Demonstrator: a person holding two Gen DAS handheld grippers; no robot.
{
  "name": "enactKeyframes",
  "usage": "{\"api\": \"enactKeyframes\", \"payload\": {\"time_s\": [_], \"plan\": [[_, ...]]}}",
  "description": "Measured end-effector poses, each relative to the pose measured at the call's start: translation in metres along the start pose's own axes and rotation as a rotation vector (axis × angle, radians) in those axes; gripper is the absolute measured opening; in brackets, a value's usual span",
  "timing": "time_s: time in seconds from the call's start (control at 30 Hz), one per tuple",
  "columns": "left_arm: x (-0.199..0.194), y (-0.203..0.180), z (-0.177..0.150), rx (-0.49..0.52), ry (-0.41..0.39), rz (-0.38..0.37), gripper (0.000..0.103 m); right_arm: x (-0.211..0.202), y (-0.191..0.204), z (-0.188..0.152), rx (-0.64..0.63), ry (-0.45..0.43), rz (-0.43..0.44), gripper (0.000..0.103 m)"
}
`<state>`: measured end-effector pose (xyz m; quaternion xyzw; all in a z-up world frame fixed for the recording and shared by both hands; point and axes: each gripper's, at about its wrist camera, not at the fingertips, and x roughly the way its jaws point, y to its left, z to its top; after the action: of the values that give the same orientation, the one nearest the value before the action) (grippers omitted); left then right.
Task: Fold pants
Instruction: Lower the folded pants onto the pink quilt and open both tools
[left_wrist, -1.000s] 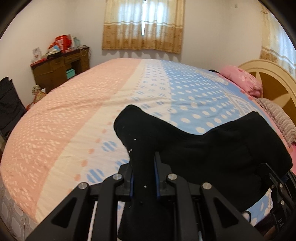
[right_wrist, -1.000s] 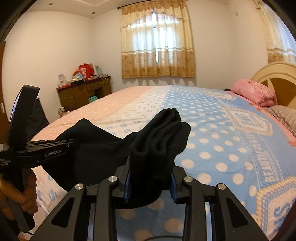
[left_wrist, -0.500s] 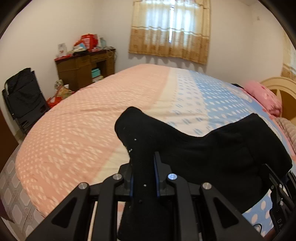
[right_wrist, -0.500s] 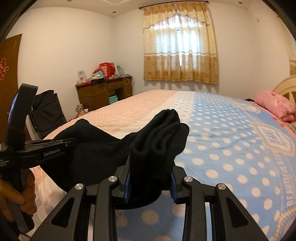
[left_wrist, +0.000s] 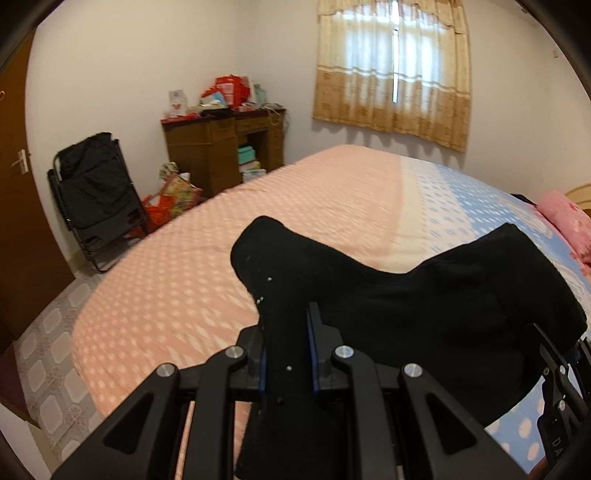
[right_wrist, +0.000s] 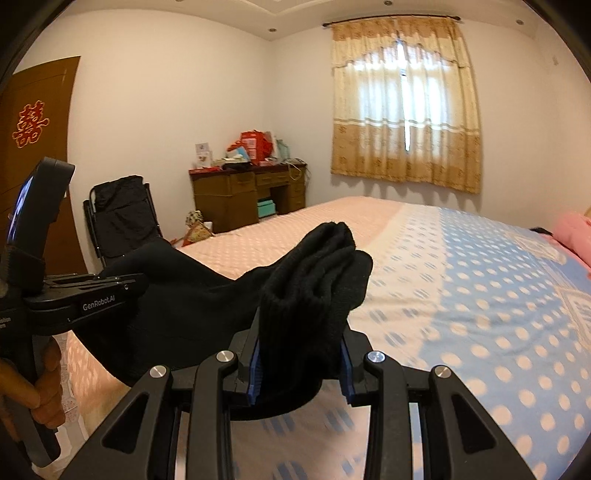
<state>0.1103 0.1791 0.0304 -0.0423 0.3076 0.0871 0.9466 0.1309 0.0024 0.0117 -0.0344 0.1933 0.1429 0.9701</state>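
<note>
The black pants (left_wrist: 424, 306) hang stretched between my two grippers above the bed. My left gripper (left_wrist: 286, 354) is shut on one bunched end of the cloth. My right gripper (right_wrist: 300, 363) is shut on the other thick, ribbed bunch of the pants (right_wrist: 314, 280). The right gripper's frame shows at the right edge of the left wrist view (left_wrist: 561, 387). The left gripper, held in a hand, shows at the left of the right wrist view (right_wrist: 85, 299). The fingertips are hidden by the cloth.
The bed (left_wrist: 258, 236) has a pink and blue spotted sheet (right_wrist: 480, 295). A pink pillow (left_wrist: 565, 221) lies at its right. A wooden desk (left_wrist: 221, 147) with clutter, a black folding chair (left_wrist: 96, 188) and a brown door (right_wrist: 37, 147) stand along the left wall.
Both grippers have swung left with the pants held between them. The desk, chair and door have come into view. The grip on the cloth is unchanged.
</note>
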Motion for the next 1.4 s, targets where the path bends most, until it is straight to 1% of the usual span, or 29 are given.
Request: {"api": "enactKeyframes", "payload": {"time_s": [0.07, 0.1, 0.2, 0.27, 0.33, 0.4, 0.47, 0.5, 0.53, 0.57, 0.6, 0.63, 0.67, 0.7, 0.73, 0.77, 0.8, 0.83, 0.93, 1.0, 1.07, 1.13, 1.17, 1.23, 1.27, 1.3, 1.33, 1.37, 1.4], "plan": [[0.005, 0.003, 0.005, 0.001, -0.016, 0.031, 0.017, 0.015, 0.005, 0.002, -0.02, -0.009, 0.006, 0.034], [0.011, 0.004, 0.008, 0.006, -0.024, 0.059, 0.017, 0.025, 0.007, 0.002, -0.036, -0.008, 0.008, 0.034], [0.026, 0.004, 0.006, 0.02, -0.016, 0.11, 0.017, 0.057, 0.01, -0.006, -0.064, 0.033, 0.01, 0.034], [0.041, 0.003, 0.0, 0.028, 0.011, 0.131, 0.017, 0.078, 0.009, -0.015, -0.069, 0.084, 0.009, 0.034], [0.064, 0.0, -0.011, 0.044, 0.067, 0.151, 0.017, 0.101, 0.007, -0.028, -0.091, 0.163, 0.0, 0.034], [0.078, 0.0, -0.023, 0.057, 0.109, 0.184, 0.018, 0.113, 0.002, -0.038, -0.088, 0.227, -0.011, 0.034], [0.086, 0.002, -0.033, 0.062, 0.142, 0.205, 0.026, 0.12, -0.005, -0.039, -0.06, 0.265, 0.007, 0.034], [0.089, 0.006, -0.035, 0.053, 0.153, 0.21, 0.028, 0.123, -0.007, -0.038, -0.063, 0.284, 0.011, 0.035], [0.09, 0.009, -0.036, 0.047, 0.153, 0.208, 0.036, 0.126, -0.007, -0.039, -0.077, 0.298, 0.009, 0.036], [0.089, 0.011, -0.035, 0.047, 0.152, 0.211, 0.049, 0.128, -0.006, -0.041, -0.098, 0.316, 0.005, 0.037], [0.087, 0.015, -0.034, 0.052, 0.15, 0.226, 0.057, 0.132, -0.005, -0.044, -0.118, 0.338, 0.0, 0.038], [0.086, 0.02, -0.034, 0.052, 0.152, 0.239, 0.077, 0.133, -0.007, -0.046, -0.125, 0.348, -0.003, 0.039], [0.085, 0.027, -0.035, 0.044, 0.158, 0.252, 0.094, 0.132, -0.008, -0.046, -0.119, 0.349, -0.001, 0.041], [0.082, 0.038, -0.036, 0.017, 0.166, 0.251, 0.1, 0.133, -0.01, -0.046, -0.114, 0.356, -0.003, 0.042], [0.079, 0.047, -0.035, -0.011, 0.175, 0.239, 0.103, 0.135, -0.012, -0.046, -0.115, 0.368, -0.008, 0.047], [0.075, 0.063, -0.039, -0.064, 0.193, 0.196, 0.103, 0.135, -0.011, -0.046, -0.115, 0.374, -0.011, 0.051], [0.074, 0.069, -0.042, -0.09, 0.206, 0.176, 0.103, 0.135, -0.013, -0.046, -0.112, 0.378, -0.015, 0.053], [0.073, 0.08, -0.047, -0.138, 0.233, 0.147, 0.103, 0.136, -0.014, -0.046, -0.109, 0.381, -0.018, 0.057], [0.066, 0.088, -0.054, -0.208, 0.265, 0.096, 0.103, 0.13, -0.018, -0.046, -0.111, 0.384, -0.012, 0.062], [0.057, 0.087, -0.055, -0.236, 0.272, 0.068, 0.103, 0.122, -0.023, -0.047, -0.095, 0.386, -0.008, 0.066], [0.053, 0.083, -0.053, -0.233, 0.265, 0.06, 0.103, 0.114, -0.029, -0.047, -0.058, 0.39, 0.006, 0.066], [0.049, 0.075, -0.045, -0.192, 0.242, 0.082, 0.103, 0.104, -0.036, -0.045, -0.019, 0.386, 0.012, 0.066], [0.046, 0.074, -0.041, -0.173, 0.221, 0.097, 0.103, 0.095, -0.04, -0.042, 0.001, 0.366, -0.008, 0.066], [0.035, 0.071, -0.032, -0.134, 0.152, 0.131, 0.103, 0.083, -0.045, -0.037, 0.02, 0.318, -0.058, 0.066], [0.029, 0.069, -0.027, -0.122, 0.118, 0.142, 0.103, 0.077, -0.048, -0.034, 0.03, 0.288, -0.089, 0.066], [0.03, 0.073, -0.022, -0.12, 0.099, 0.15, 0.103, 0.072, -0.05, -0.029, 0.04, 0.252, -0.106, 0.066], [0.028, 0.074, -0.018, -0.12, 0.081, 0.162, 0.103, 0.069, -0.049, -0.024, 0.045, 0.228, -0.095, 0.062], [0.029, 0.078, -0.017, -0.121, 0.074, 0.17, 0.103, 0.07, -0.047, -0.019, 0.045, 0.211, -0.072, 0.042], [0.031, 0.082, -0.015, -0.122, 0.071, 0.181, 0.103, 0.075, -0.043, -0.014, 0.035, 0.212, -0.052, 0.032]]}}
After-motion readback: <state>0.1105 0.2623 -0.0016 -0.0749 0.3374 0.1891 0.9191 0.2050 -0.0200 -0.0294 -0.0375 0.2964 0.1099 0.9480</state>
